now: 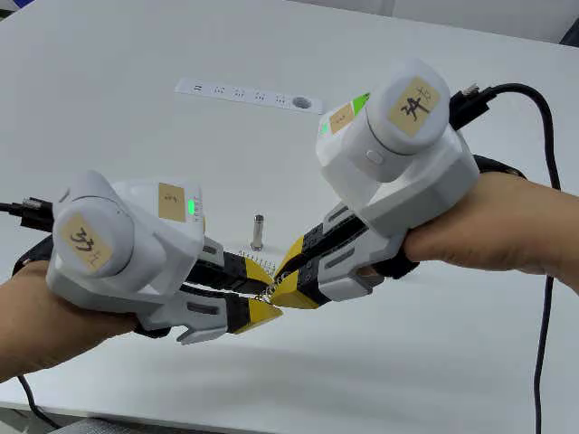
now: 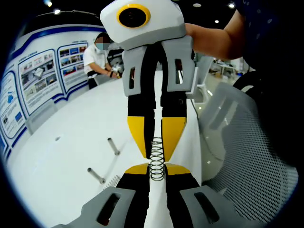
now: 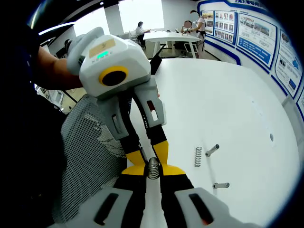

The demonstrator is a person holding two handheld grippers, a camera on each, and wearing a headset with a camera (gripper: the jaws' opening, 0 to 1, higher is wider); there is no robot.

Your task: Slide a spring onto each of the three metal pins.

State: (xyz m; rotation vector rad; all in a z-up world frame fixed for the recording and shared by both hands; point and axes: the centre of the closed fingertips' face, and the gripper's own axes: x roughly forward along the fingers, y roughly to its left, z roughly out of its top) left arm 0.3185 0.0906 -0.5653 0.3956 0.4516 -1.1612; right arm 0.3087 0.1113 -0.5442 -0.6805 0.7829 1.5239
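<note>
A small metal spring (image 2: 157,161) is held in the air between the two grippers, which meet tip to tip above the white table (image 1: 407,362). My left gripper (image 2: 157,172) is shut on its lower end, and my right gripper (image 3: 152,172) is shut on the other end. In the head view the left gripper (image 1: 261,300) comes in from the left and the right gripper (image 1: 286,284) from the right, touching at the spring (image 1: 270,294). One metal pin (image 1: 258,232) stands upright just behind them. Two pins (image 3: 212,150) (image 3: 221,185) and a loose spring (image 3: 198,156) rest on the table.
A white power strip (image 1: 249,93) lies at the far side of the table. A grey mesh chair (image 3: 90,156) stands beside the table's near edge. People stand by display boards (image 2: 35,78) in the background.
</note>
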